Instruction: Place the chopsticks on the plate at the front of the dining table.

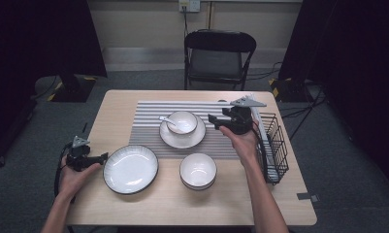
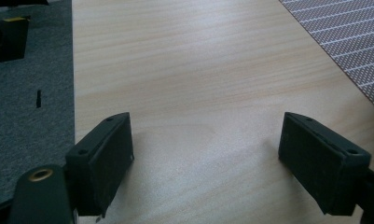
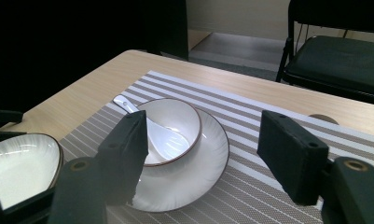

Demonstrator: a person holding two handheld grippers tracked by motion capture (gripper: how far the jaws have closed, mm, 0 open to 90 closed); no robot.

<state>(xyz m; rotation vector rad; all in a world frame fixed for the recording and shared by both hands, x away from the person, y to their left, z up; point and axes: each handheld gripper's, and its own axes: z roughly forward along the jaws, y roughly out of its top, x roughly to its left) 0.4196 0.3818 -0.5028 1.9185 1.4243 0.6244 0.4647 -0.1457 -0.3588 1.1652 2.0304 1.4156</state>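
The left gripper (image 1: 104, 156) rests on the counter (image 1: 134, 204) with jaws spread and nothing between them, just left of the large plate (image 1: 130, 169). Farther right, the right gripper (image 1: 212, 119) hangs released, jaws wide apart; the bowl (image 3: 168, 128) holding a spoon (image 3: 149, 128) on its plate (image 3: 208, 163) lies just ahead of it.

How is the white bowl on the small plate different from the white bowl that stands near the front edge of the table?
The white ceramic bowl on the small plate holds a white spoon; the white ceramic bowl near the front edge is empty. The first rests on a small white plate on the striped placemat; the second stands on bare light wooden table, off the mat. Both are round, white and upright.
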